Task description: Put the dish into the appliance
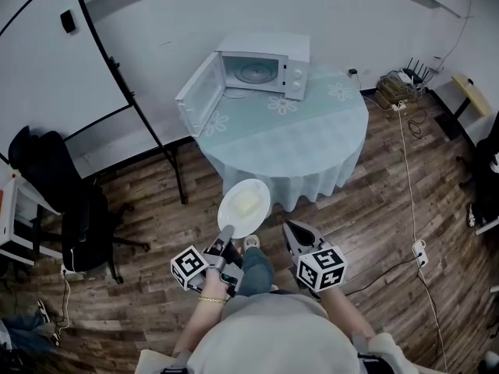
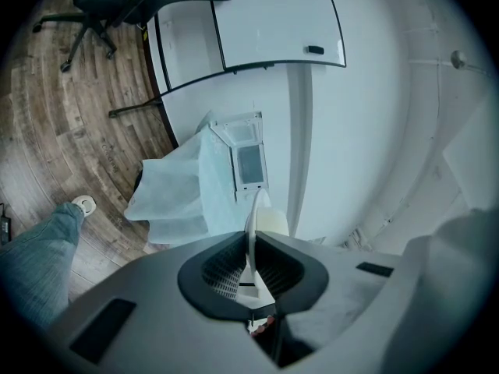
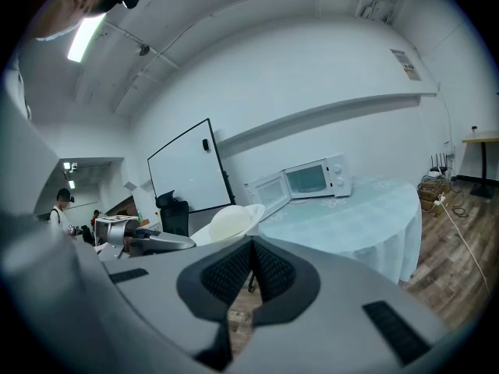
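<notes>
A round white plate (image 1: pixel 261 193) bearing a pale yellow lump (image 1: pixel 245 202) is clamped at its rim by the left gripper (image 1: pixel 227 232); the right gripper (image 1: pixel 291 230) is closed, empty.

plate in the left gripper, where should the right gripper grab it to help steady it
Probably the bare rim on its right side, coming in from the right: the plate is thin and flat, food fills its middle, the left gripper pinches the near edge.
</notes>
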`<action>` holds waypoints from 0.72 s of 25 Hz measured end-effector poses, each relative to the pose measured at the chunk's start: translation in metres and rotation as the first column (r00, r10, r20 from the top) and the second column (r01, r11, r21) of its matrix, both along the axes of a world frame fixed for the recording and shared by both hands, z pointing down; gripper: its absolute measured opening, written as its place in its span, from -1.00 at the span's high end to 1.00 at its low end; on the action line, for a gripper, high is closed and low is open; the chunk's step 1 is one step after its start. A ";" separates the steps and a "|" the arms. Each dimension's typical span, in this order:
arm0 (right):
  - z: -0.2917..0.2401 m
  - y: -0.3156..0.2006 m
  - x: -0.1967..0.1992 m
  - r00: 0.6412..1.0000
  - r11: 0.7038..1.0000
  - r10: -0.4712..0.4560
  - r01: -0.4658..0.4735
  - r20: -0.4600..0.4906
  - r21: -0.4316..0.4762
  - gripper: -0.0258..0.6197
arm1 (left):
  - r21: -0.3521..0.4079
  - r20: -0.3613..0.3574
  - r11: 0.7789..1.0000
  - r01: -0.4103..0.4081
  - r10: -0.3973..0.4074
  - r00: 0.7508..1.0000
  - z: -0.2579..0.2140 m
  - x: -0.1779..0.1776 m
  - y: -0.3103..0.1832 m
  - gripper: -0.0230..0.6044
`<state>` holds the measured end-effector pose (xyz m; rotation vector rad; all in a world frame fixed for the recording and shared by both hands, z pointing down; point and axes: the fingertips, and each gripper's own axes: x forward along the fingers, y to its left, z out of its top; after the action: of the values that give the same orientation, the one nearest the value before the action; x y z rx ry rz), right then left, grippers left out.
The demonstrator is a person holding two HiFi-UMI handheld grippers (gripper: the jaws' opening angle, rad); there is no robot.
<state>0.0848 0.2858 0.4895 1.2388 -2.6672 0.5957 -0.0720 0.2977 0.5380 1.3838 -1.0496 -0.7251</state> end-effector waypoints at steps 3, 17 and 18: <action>0.003 -0.009 -0.006 1.000 1.000 -0.022 0.022 -0.019 0.005 0.91 | -0.001 -0.002 1.000 0.008 -0.008 1.000 0.002 -0.002 -0.010 0.81; 0.008 -0.109 -0.006 0.998 1.000 0.007 -0.008 -0.060 -0.004 0.91 | -0.001 -0.003 1.000 -0.006 0.005 1.000 0.011 -0.012 -0.117 0.81; 0.009 -0.118 -0.007 0.998 1.000 0.010 -0.010 -0.061 -0.005 0.91 | 0.000 -0.004 1.000 -0.008 0.008 1.000 0.011 -0.013 -0.126 0.81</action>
<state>0.0780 0.1682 0.4983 1.2493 -2.6095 0.5573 -0.0849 0.1719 0.5494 1.3854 -1.0408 -0.7214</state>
